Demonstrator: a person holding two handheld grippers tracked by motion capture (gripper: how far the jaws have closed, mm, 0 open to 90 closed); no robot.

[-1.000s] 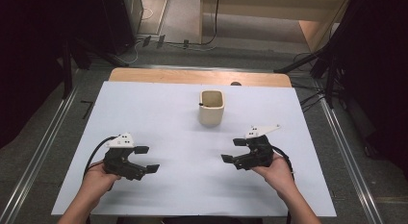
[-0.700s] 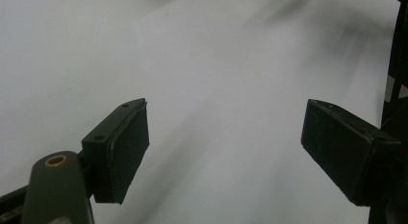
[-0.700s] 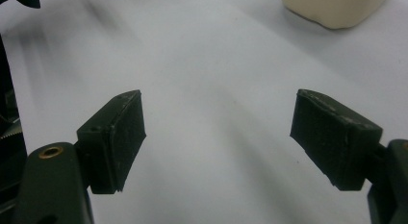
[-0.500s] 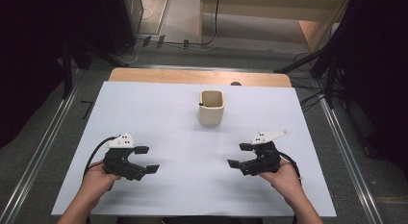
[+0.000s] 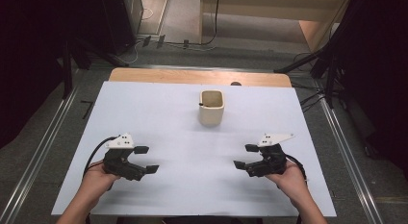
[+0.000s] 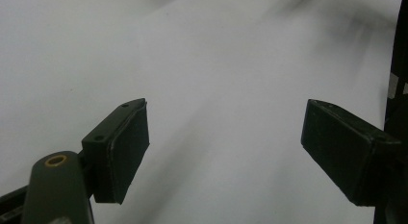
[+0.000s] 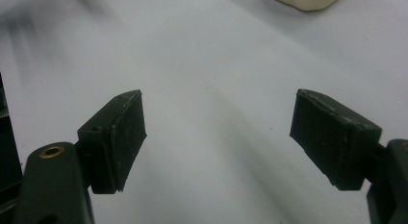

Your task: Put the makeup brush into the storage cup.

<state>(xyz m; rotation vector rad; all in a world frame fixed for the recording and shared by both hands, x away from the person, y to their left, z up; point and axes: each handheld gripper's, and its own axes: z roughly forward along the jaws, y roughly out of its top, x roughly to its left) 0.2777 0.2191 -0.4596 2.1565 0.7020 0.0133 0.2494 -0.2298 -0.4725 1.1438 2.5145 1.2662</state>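
A cream square cup (image 5: 211, 107) stands upright on the white table (image 5: 163, 113), at the middle toward the far side, with a dark thin item poking up at its left rim. My left gripper (image 5: 146, 159) is held low at the near left, open, nothing between its jaws. My right gripper (image 5: 245, 156) is held low at the near right, open and empty too. In the left gripper view, the left gripper (image 6: 223, 152) looks onto bare white tabletop. In the right gripper view, the right gripper (image 7: 216, 137) faces the table, with the cup's base (image 7: 305, 0) at the top edge.
A wooden strip (image 5: 199, 77) runs along the table's far edge. Metal rails (image 5: 43, 152) flank the table on both sides. Dark stands and cables sit on the floor beyond. A black cable (image 5: 94, 152) loops from the left gripper.
The right hand and its gripper have drawn back toward the near edge and slightly right. The left gripper has stayed in place. Both remain open.
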